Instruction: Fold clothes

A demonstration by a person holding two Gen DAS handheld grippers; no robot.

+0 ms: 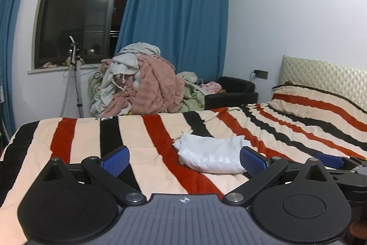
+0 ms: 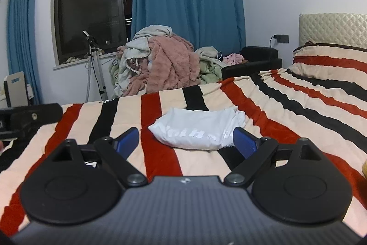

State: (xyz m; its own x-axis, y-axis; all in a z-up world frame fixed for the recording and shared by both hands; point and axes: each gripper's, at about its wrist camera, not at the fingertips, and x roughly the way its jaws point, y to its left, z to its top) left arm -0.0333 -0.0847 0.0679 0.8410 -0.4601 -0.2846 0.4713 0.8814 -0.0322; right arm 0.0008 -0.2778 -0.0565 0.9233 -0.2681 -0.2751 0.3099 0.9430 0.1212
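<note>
Both grippers' jaws gape empty over striped bedspread (image 1: 142,153) holding folded white garment (image 2: 195,132).

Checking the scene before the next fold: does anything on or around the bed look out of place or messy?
The white garment lies in a rumpled bundle on the striped blanket, with its far edge bunched up. Beyond the bed, a heap of clothes sits tangled below the window. Nothing looks spilled or damaged. Both hand-held grippers are open and empty.
</note>
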